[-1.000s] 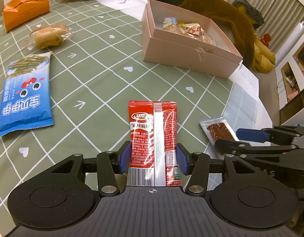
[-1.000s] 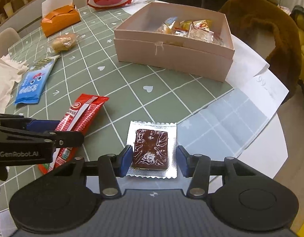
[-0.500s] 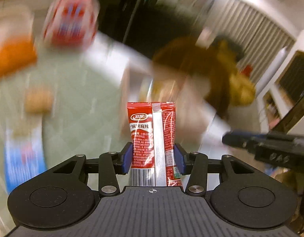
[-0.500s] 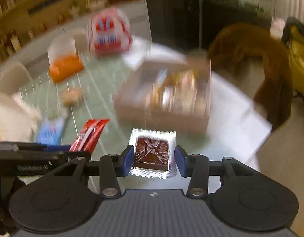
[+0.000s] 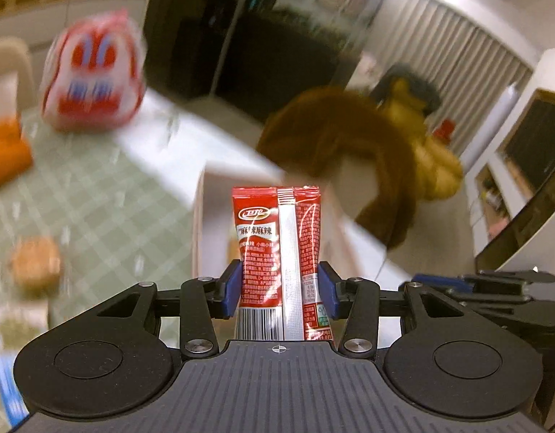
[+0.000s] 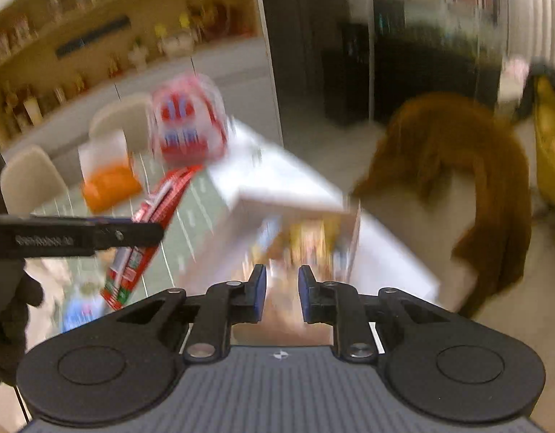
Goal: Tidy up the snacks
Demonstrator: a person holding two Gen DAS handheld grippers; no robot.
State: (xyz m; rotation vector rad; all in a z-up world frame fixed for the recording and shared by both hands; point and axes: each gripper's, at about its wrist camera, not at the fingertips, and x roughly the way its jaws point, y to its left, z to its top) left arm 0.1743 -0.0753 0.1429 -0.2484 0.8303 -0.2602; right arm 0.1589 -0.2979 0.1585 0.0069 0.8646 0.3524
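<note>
Gripping red snack packet (image 5: pixel 277 252) upright: left gripper (image 5: pixel 279 285) | right gripper (image 6: pixel 281 294): clenched, nothing between its pads

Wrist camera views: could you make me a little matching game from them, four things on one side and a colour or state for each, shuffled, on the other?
1 red packet
2 right gripper
3 tissue box
4 cardboard box

A shut, nothing seen between its fingers
B orange
C clamped in the left gripper
D open on top

Pairs: 1-C, 2-A, 3-B, 4-D
</note>
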